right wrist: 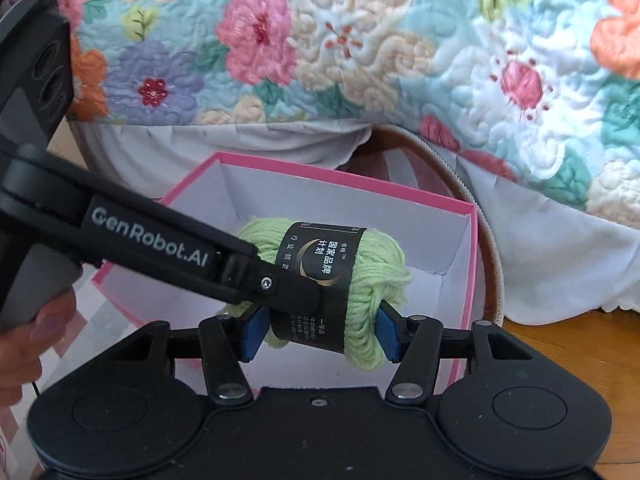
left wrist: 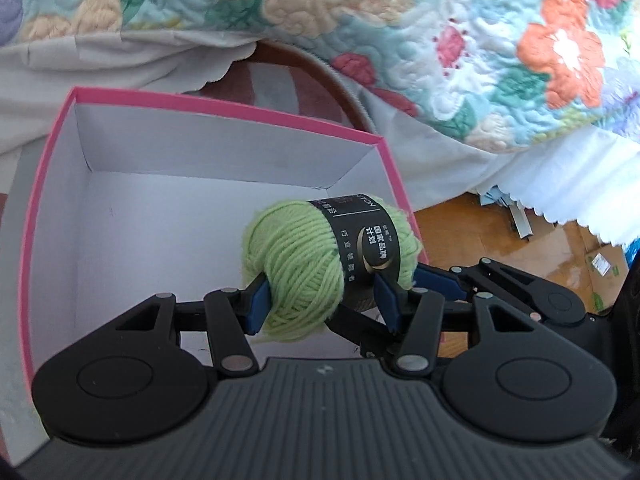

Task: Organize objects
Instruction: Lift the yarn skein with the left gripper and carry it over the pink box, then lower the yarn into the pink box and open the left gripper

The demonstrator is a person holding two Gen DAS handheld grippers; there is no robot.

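Yarn ball (left wrist: 316, 264) pinched by both grippers' jaws above pink box (left wrist: 224, 108).

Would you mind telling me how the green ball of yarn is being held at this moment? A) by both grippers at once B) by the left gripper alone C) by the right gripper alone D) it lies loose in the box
A: the green yarn ball sits clamped between the right gripper pads while the left gripper pinches it too, above the pink box.
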